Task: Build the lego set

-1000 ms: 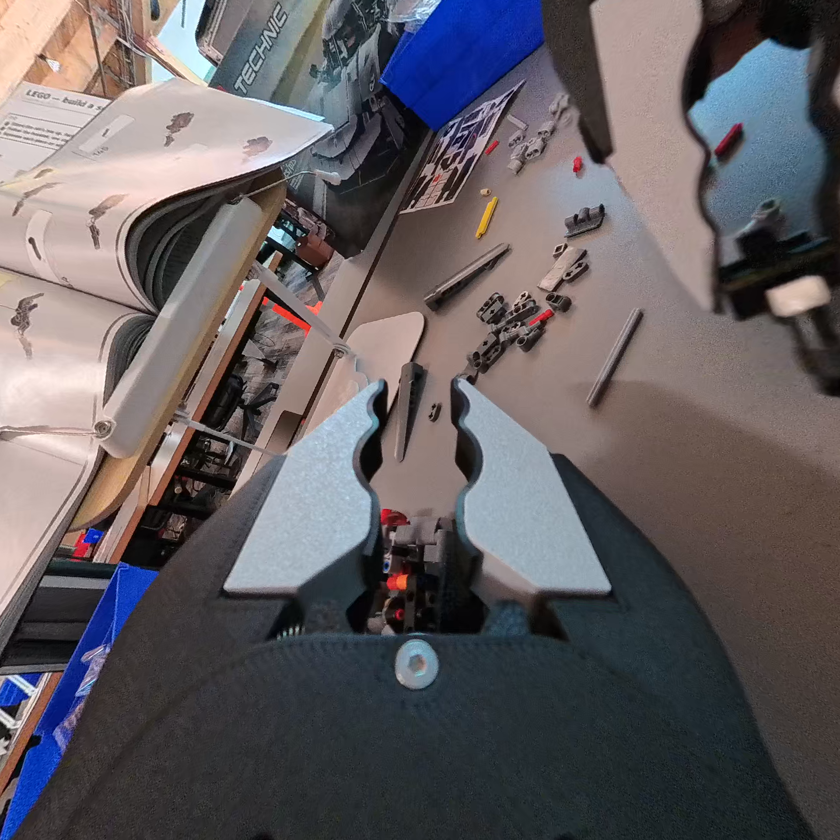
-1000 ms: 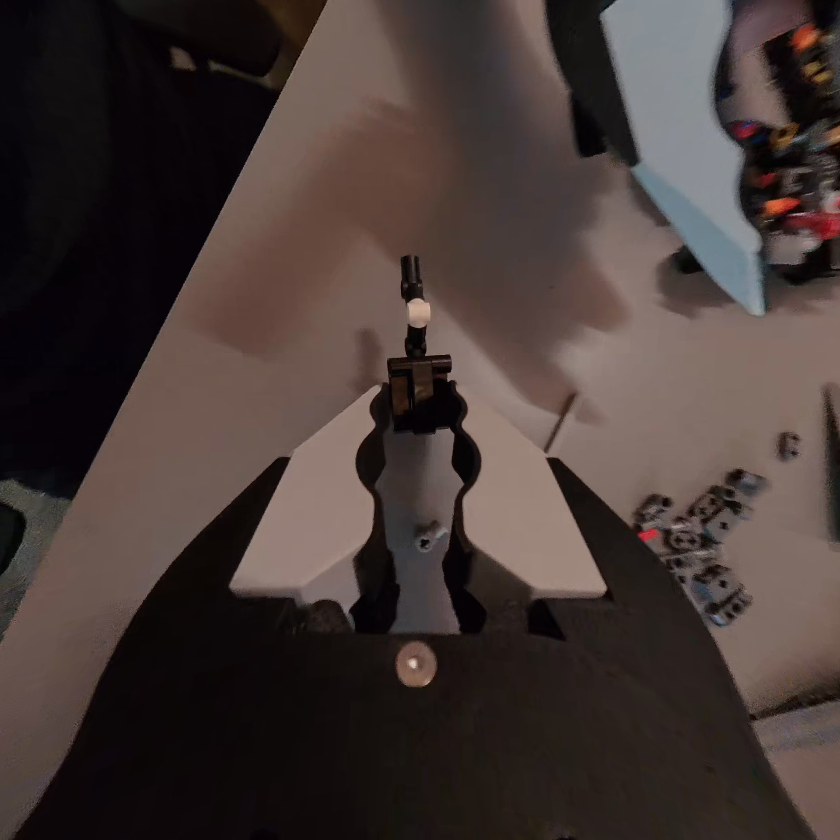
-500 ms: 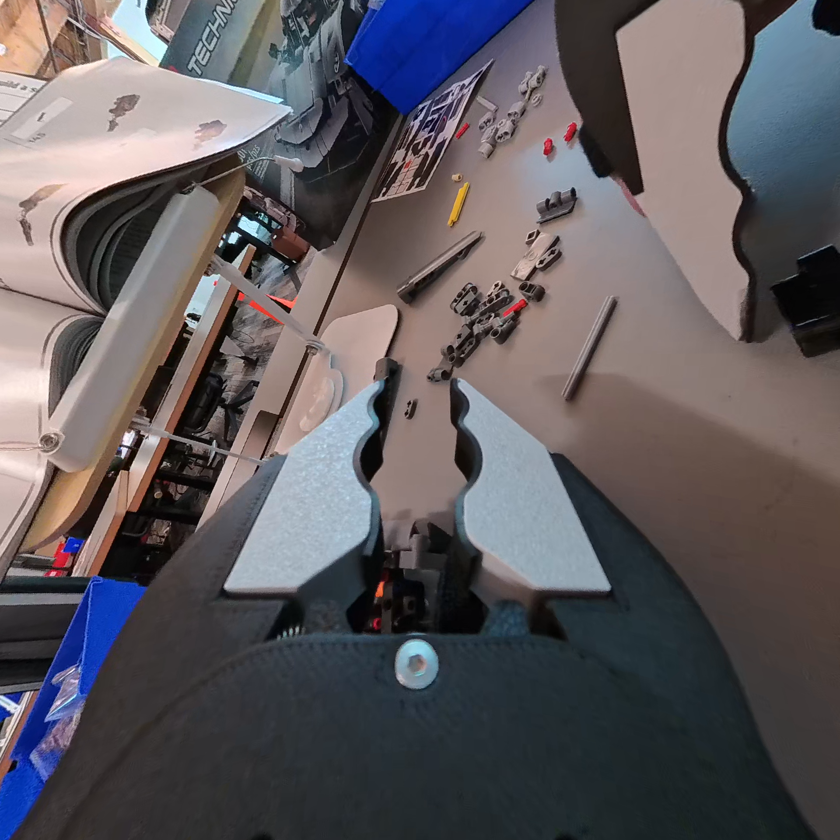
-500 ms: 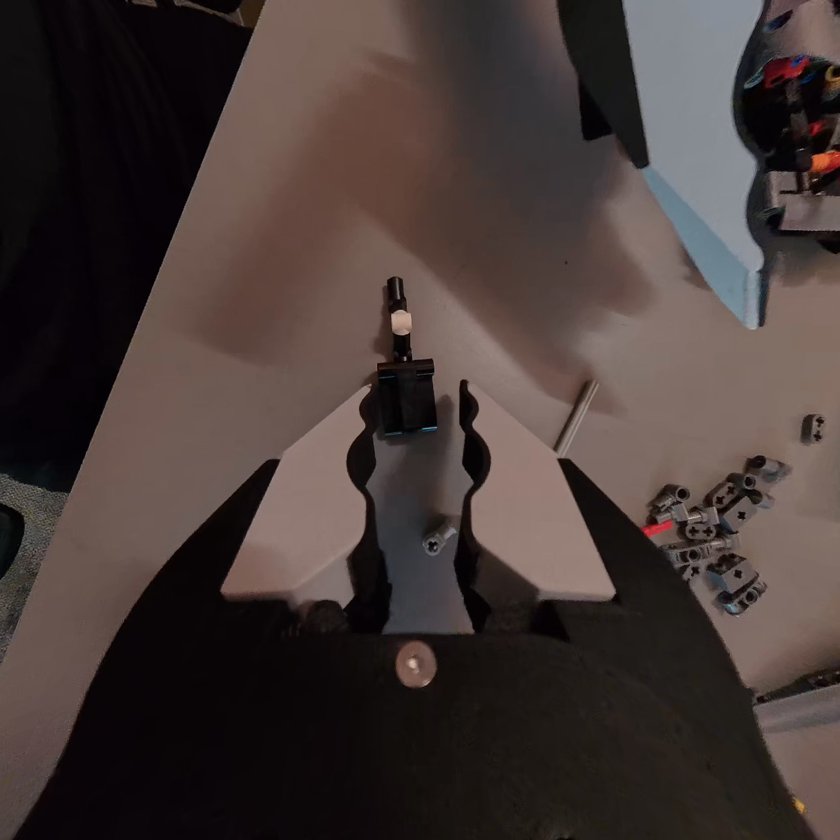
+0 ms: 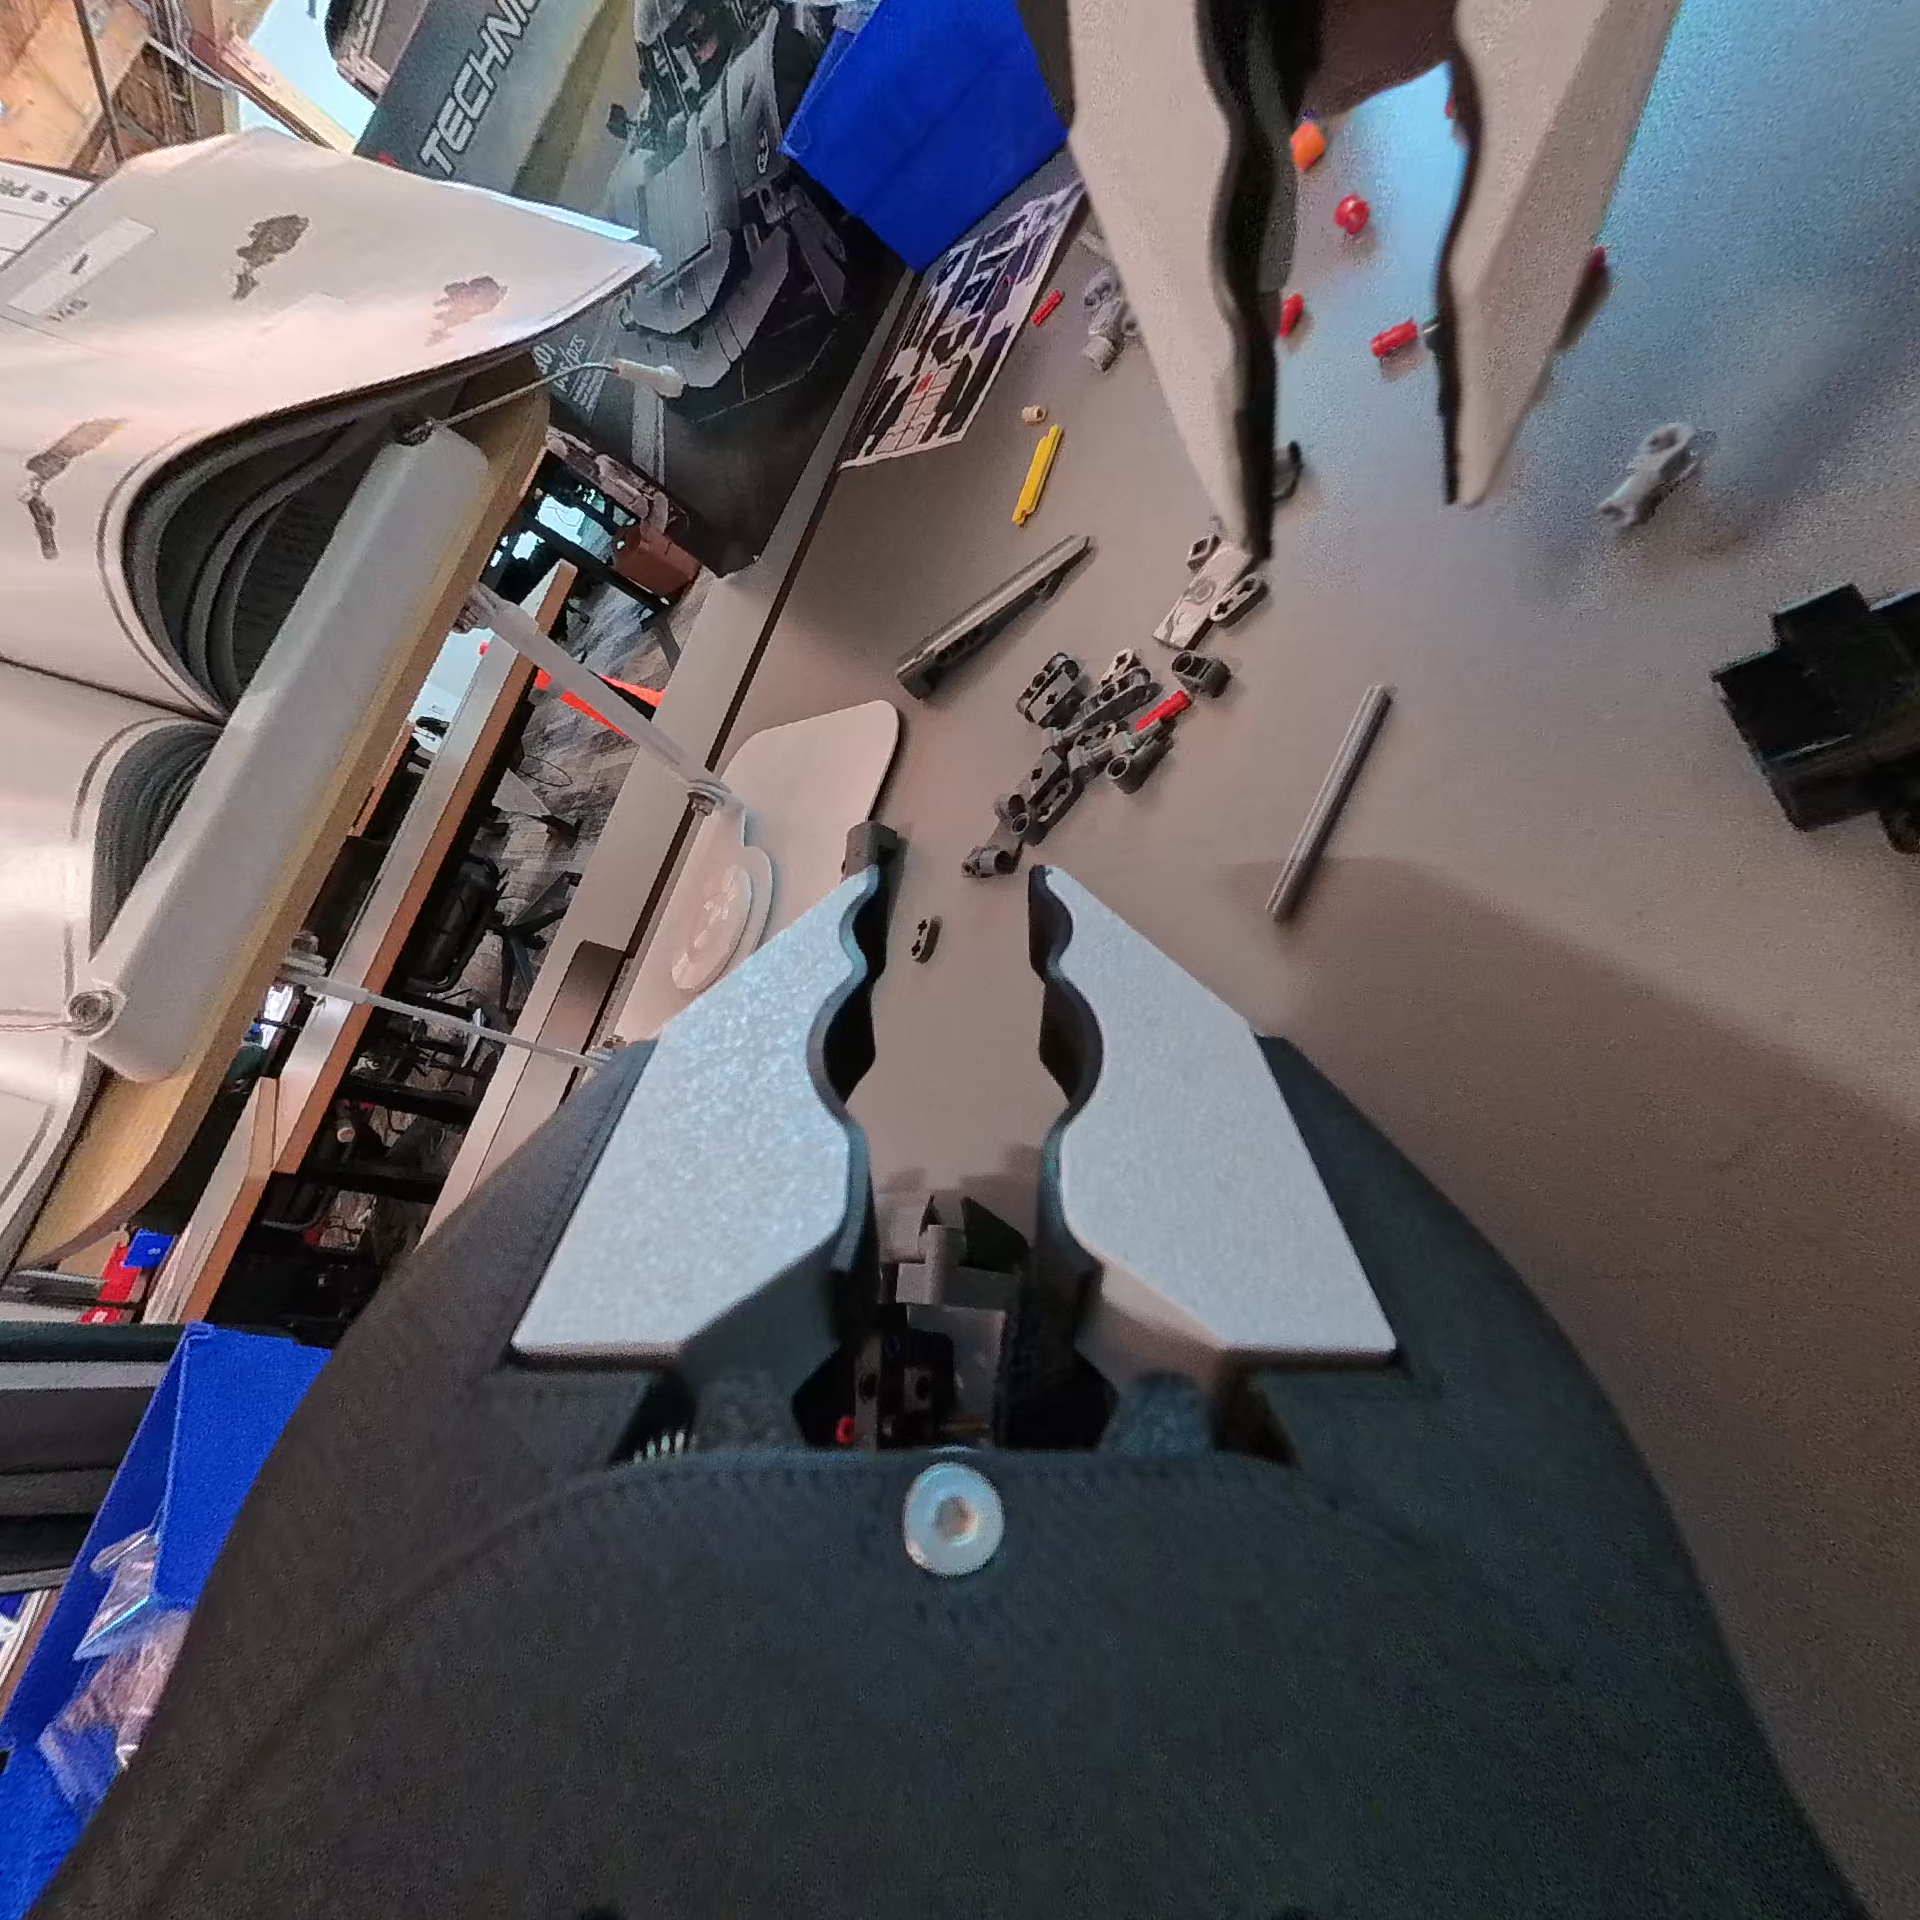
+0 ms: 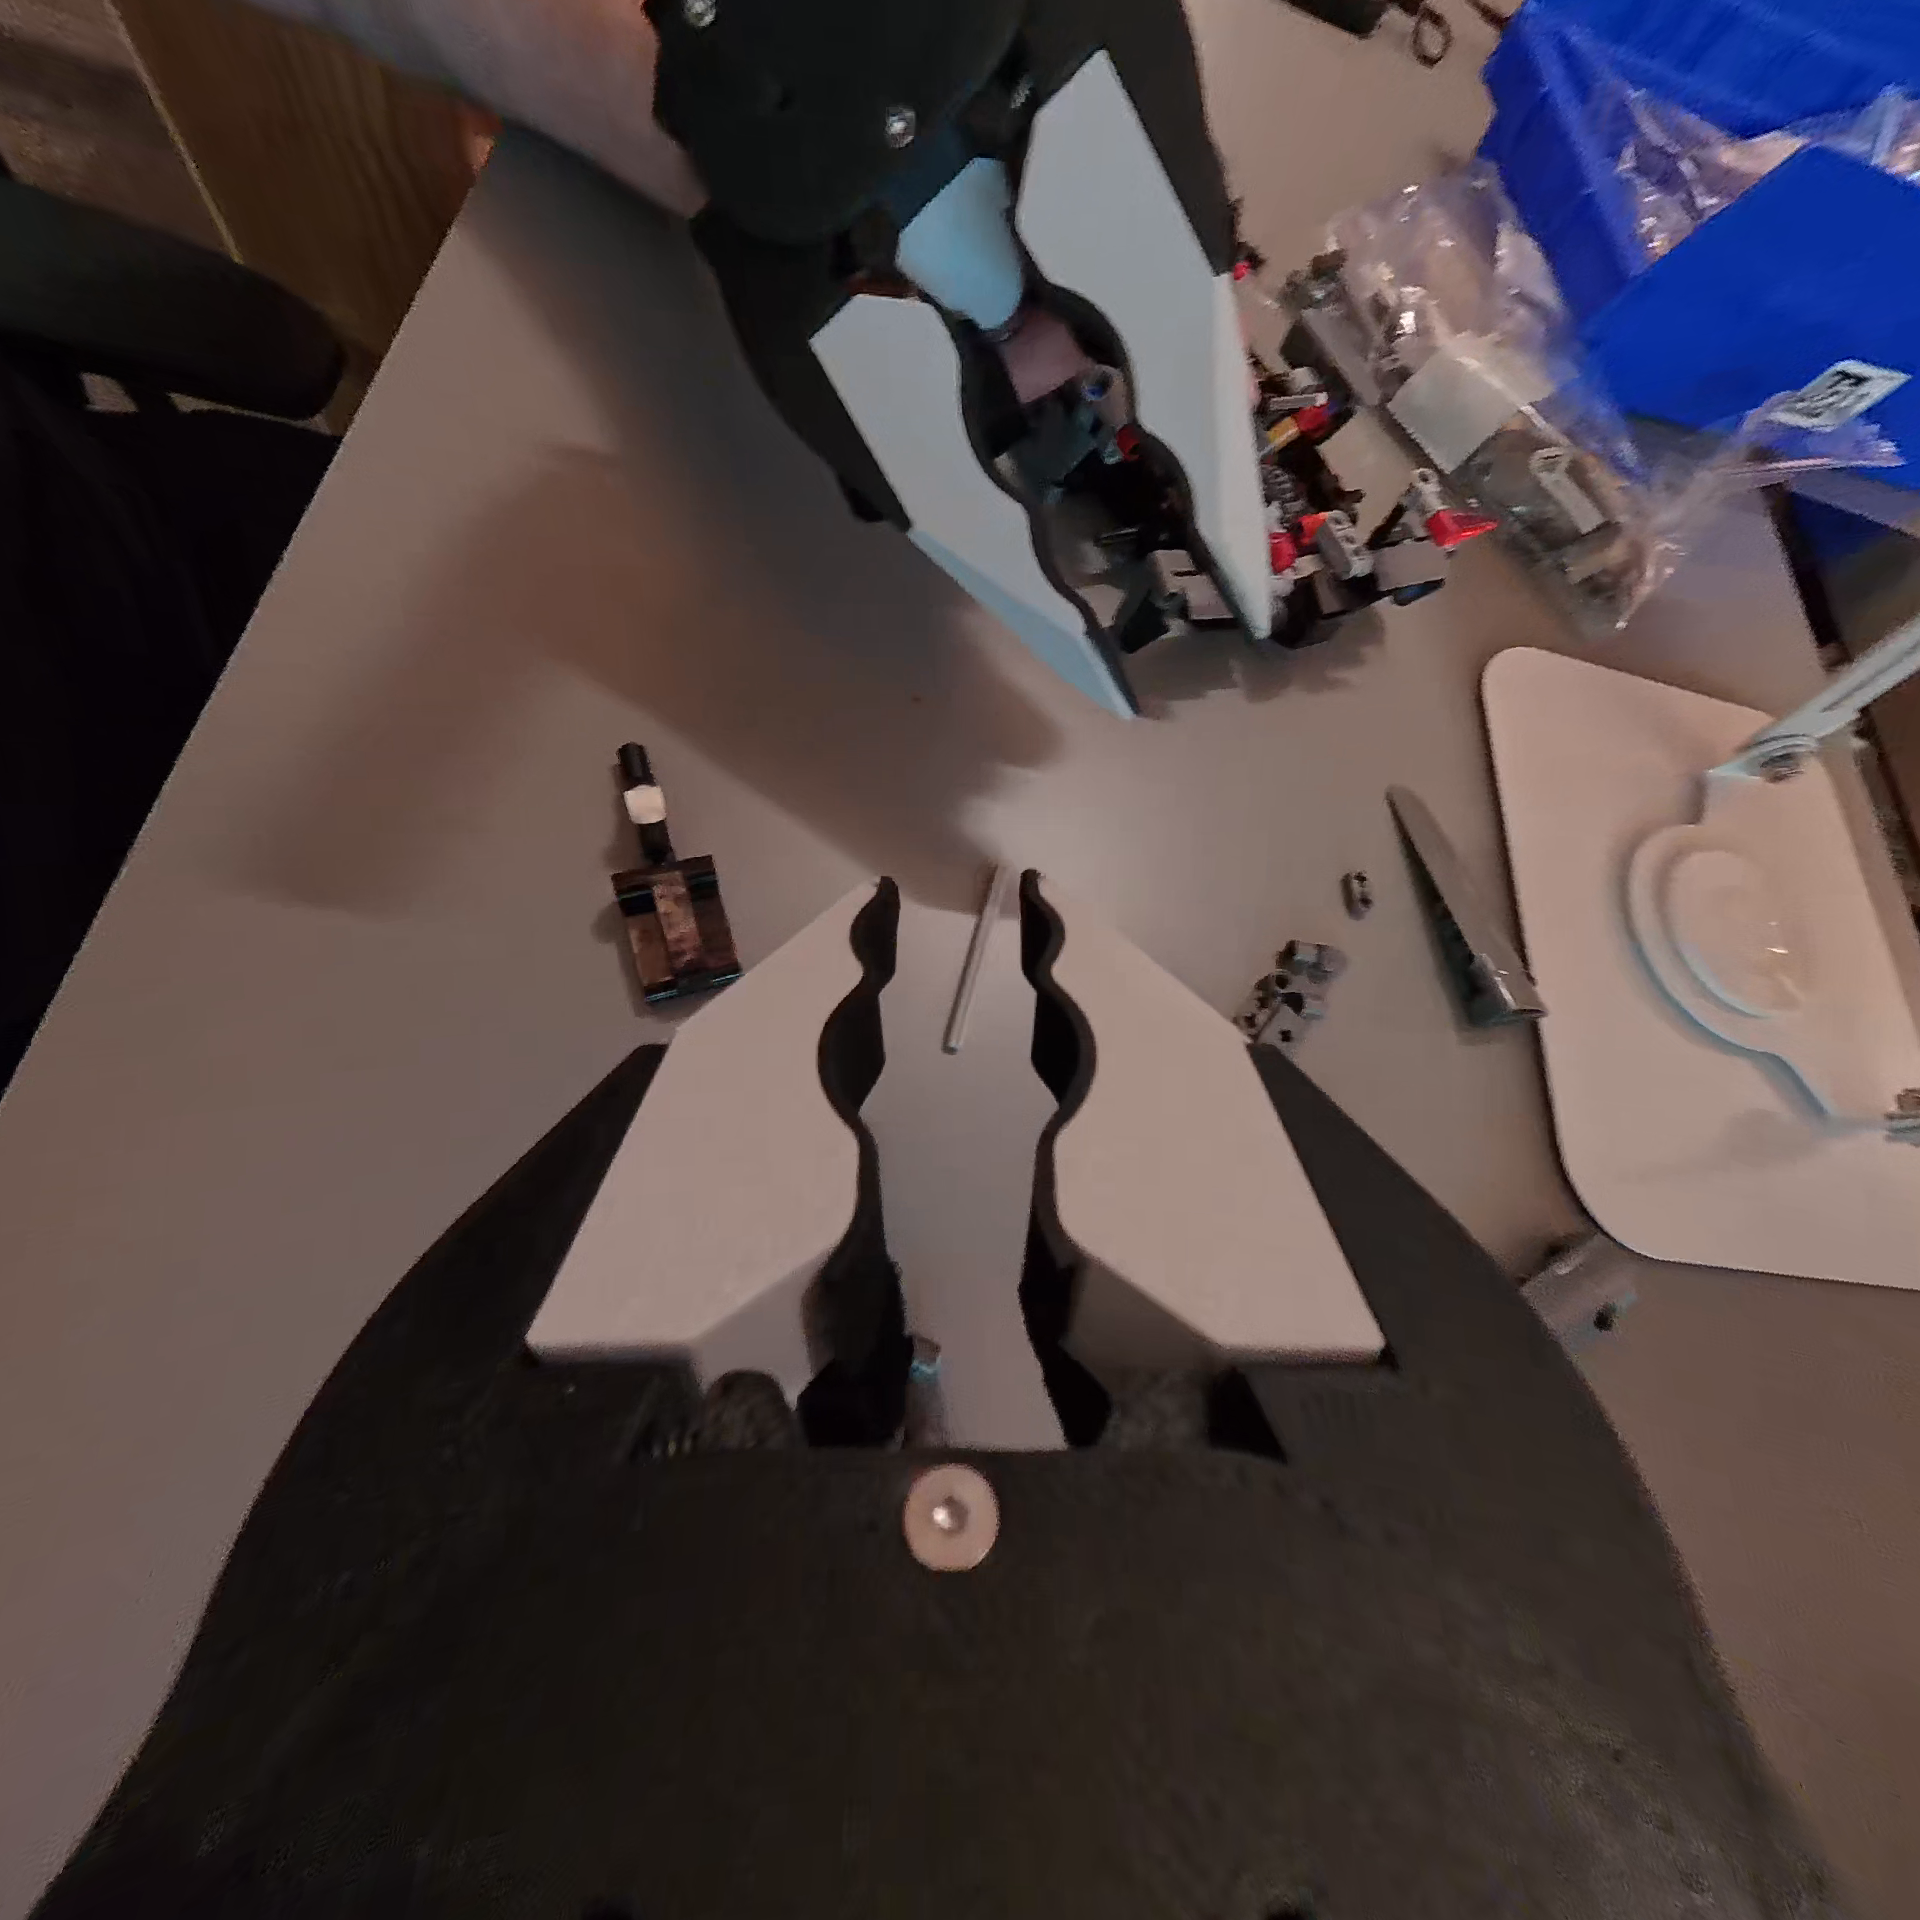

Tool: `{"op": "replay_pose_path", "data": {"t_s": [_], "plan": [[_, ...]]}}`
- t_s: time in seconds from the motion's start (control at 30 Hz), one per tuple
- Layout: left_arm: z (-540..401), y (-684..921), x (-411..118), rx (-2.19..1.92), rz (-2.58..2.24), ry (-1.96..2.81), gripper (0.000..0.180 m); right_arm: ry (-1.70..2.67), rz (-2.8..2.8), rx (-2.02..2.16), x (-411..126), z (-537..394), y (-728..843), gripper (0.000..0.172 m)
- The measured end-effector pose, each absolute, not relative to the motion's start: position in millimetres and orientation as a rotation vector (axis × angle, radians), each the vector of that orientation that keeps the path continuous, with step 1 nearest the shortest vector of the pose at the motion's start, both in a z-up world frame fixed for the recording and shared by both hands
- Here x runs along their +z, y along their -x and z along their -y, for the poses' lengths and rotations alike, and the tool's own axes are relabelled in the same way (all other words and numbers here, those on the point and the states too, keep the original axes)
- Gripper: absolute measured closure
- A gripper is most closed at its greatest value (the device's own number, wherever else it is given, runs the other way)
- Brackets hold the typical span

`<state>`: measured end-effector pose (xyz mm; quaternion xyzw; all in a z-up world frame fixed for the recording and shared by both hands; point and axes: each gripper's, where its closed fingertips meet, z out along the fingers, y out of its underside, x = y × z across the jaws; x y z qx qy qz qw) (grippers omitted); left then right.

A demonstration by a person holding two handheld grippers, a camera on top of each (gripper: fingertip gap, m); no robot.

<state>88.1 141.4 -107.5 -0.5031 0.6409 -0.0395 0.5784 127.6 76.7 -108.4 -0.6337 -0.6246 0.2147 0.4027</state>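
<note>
- Two views share one grey tabletop (image 5: 1558, 1143), and each shows things the other misses.
- Only the left wrist view takes in the large open instruction booklet (image 5: 260, 270) on its stand and the dark printed box (image 5: 644, 156) leaning behind the table.
- Only the right wrist view shows us the blue plastic bins (image 6: 1714, 208) from above. A clear plastic bag (image 6: 1507, 312) of grey parts spills from them onto the table.
- In the left view a further blue bin (image 5: 104, 1558) beside the table holds clear bags.
- We see the left gripper (image 5: 956, 894) clamped on a dark brick assembly with red and grey bits (image 6: 1091, 468). The assembly sits deep between its fingers, clear of the table.
- We see the right gripper (image 6: 956, 883) partly open, with nothing in its grasp.
- A black brick block with a stalk and white bead (image 6: 670, 925) lies just left of the right gripper's fingertips, stalk pointing away from them.
- The thin grey rod (image 6: 971, 966) lies flat on the table and shows in the gap between the right gripper's fingers, nearer the right one. Its long axis runs nearly along the fingers, the far end leaning slightly right.
- A heap of small dark grey connectors (image 5: 1091, 727) lies beyond the left gripper's tips.
</note>
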Motion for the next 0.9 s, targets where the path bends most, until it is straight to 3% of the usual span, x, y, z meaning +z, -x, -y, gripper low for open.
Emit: {"op": "replay_pose_path", "data": {"t_s": [0.47,0.9], "plan": [[-120.2,-89.6,-71.2,-0.027,-1.468,1.009,0.158,1.489,1.149,0.360,-40.6,-113.7,-177.7,0.156],[-115.4,-106.9,-62.6,0.075,-1.542,0.910,0.160,1.593,0.966,0.181,-56.5,-94.6,-232.1,0.157]]}}
